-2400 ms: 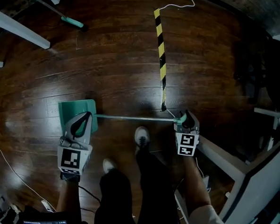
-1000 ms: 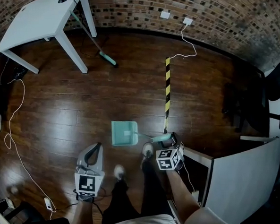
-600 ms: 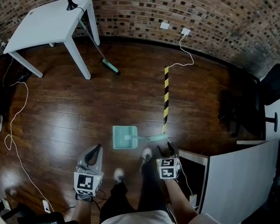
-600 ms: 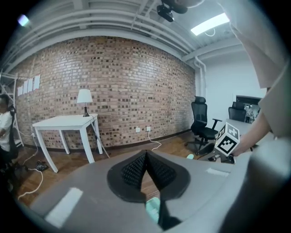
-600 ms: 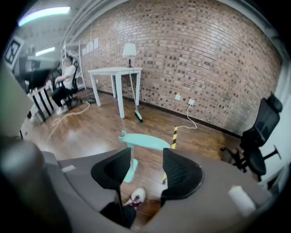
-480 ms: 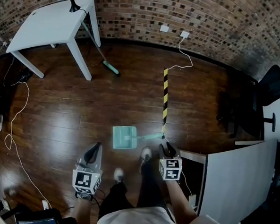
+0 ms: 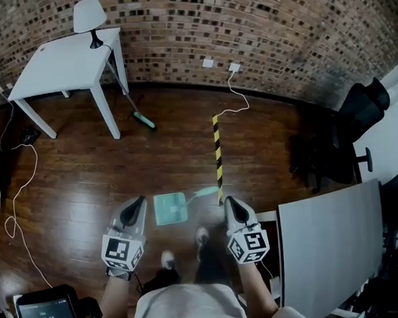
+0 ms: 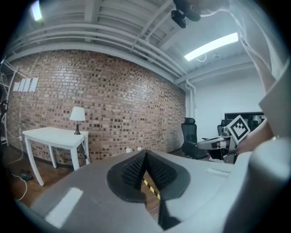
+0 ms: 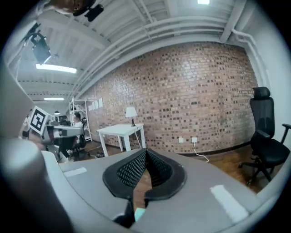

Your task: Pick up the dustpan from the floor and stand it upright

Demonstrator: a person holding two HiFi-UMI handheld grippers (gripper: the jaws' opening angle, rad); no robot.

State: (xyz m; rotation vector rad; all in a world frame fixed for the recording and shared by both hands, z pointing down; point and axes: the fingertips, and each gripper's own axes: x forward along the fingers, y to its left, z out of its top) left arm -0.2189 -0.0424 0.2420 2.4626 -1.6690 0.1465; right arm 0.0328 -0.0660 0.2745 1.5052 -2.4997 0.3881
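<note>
The teal dustpan [image 7: 170,208] stands on the dark wood floor in front of the person's feet, its pale handle [image 7: 205,192] rising toward the right. My left gripper [image 7: 138,203] hangs just left of the pan, apart from it, jaws shut and empty [image 8: 145,153]. My right gripper [image 7: 230,201] hovers right of the handle without touching it. Its jaws are shut with nothing between them [image 9: 145,151]. A sliver of the teal dustpan [image 9: 139,214] shows below them in the right gripper view.
A white table [image 7: 65,59] with a lamp [image 7: 88,15] stands at the brick wall, a broom [image 7: 132,105] leaning on it. A yellow-black tape strip [image 7: 218,157] lies ahead. A white desk panel [image 7: 325,248] is close on the right, a black chair [image 7: 357,111] beyond it.
The right gripper let go of the dustpan handle and its jaws closed. Both grippers rose away from the floor, and the view lifted toward the wall. The dustpan stays on the floor.
</note>
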